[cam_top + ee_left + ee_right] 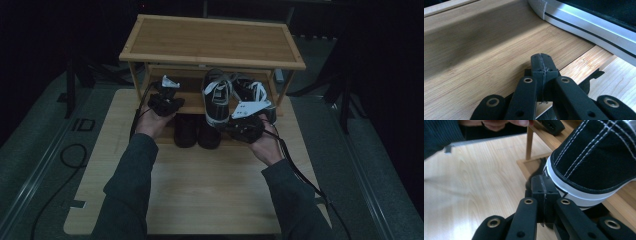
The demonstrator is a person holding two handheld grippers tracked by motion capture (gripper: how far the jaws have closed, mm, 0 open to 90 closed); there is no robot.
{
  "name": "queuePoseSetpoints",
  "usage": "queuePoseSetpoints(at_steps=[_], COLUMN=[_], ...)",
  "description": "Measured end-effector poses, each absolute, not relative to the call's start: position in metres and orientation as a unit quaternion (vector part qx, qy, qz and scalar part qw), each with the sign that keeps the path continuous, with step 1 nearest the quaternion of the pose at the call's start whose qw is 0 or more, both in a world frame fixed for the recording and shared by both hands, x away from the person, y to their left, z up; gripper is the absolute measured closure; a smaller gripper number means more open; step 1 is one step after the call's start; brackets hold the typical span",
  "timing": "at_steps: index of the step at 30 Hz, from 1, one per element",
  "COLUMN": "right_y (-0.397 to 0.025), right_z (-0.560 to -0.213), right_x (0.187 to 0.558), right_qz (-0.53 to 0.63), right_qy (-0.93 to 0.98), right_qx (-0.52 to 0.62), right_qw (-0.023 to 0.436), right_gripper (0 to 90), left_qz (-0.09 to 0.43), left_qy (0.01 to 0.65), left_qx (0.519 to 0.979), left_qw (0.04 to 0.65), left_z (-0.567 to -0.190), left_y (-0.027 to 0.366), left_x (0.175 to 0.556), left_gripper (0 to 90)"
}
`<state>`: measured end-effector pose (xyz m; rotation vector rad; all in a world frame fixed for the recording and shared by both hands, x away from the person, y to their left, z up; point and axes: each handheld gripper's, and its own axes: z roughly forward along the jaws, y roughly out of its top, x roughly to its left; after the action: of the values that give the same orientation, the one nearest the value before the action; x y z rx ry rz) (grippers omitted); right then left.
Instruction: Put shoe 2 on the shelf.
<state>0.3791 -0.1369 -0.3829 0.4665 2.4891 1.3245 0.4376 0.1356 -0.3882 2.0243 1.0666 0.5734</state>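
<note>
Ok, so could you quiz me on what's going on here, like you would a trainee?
1. True or false: the left tool is gripping a sneaker.
2. Where on the bamboo shoe rack do the black-and-white sneakers sit? A) on the top board; B) on the shelf under the top board; C) hanging off its side.
3. Fill in: the jaws of the right tool, right beside a sneaker's white sole, are ____ (open or shut).

Key: 1 false, its jaws are shut on nothing, over bare shelf wood. 2 B. 3 shut.
</note>
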Motion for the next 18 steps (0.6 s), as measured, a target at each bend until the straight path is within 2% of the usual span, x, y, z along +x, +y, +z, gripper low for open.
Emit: queuePoseSetpoints(at_steps=[18], right_y=[-0.123], right_z=[-0.383], right_x=[0.388], right_qz=[0.459], right_qy=[0.861], right_qx=[0.157], right_qw=[0.155], right_gripper=[90.0], left_qz=[0.225], left_qy=[0.422], left_qx=[0.792], left_qw=[0.38], left_z=[-0.388], left_y=[0.135], left_x=[0.437], left_gripper=[90.0])
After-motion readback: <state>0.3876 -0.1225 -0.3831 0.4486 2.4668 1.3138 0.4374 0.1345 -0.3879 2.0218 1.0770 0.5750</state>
